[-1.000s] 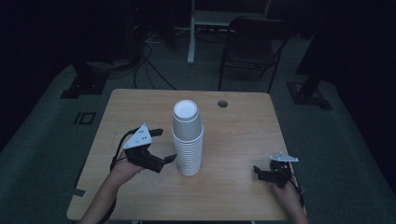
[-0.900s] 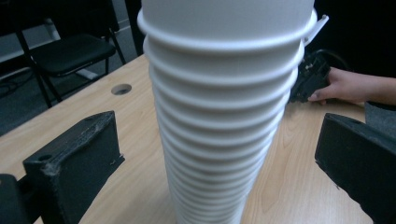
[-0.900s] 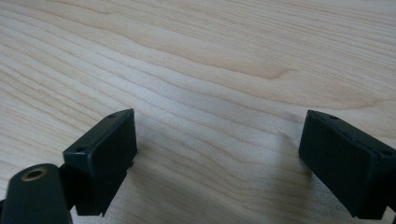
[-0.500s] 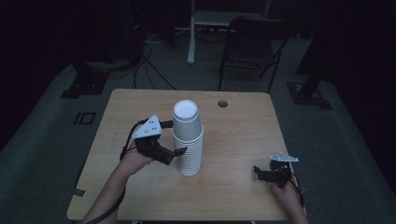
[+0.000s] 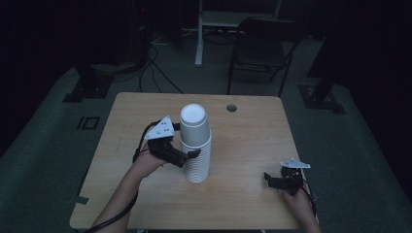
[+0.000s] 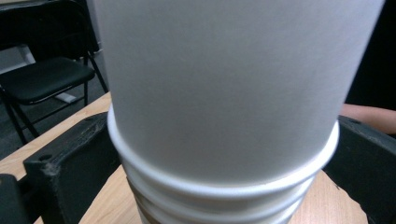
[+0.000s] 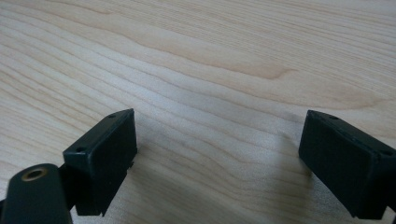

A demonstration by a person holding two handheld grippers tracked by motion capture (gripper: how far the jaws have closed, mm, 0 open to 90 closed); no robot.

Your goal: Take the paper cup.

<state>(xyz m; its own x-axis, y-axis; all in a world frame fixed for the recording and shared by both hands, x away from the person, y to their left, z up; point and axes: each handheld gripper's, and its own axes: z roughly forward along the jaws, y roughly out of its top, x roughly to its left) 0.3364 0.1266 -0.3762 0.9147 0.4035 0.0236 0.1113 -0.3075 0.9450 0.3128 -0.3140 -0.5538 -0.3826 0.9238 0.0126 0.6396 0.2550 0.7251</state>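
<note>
A tall stack of white paper cups (image 5: 197, 141) stands upside down near the middle of the wooden table (image 5: 252, 141). My left gripper (image 5: 193, 156) is open, with its jaws on either side of the stack about halfway up. In the left gripper view the cups (image 6: 224, 93) sit between the two black jaws, which lie right against a rim. My right gripper (image 5: 268, 179) rests low near the table's front right, open. Its jaws (image 7: 217, 154) have only bare wood between them.
A round cable hole (image 5: 231, 107) sits near the table's far edge. A black folding chair (image 5: 262, 43) and a white desk leg (image 5: 198, 34) stand beyond the table. Dark stands and cables lie on the carpet at the far left.
My left gripper has moved right and up from beside the stack, so its jaws now straddle the cups. The right gripper has stayed put.
</note>
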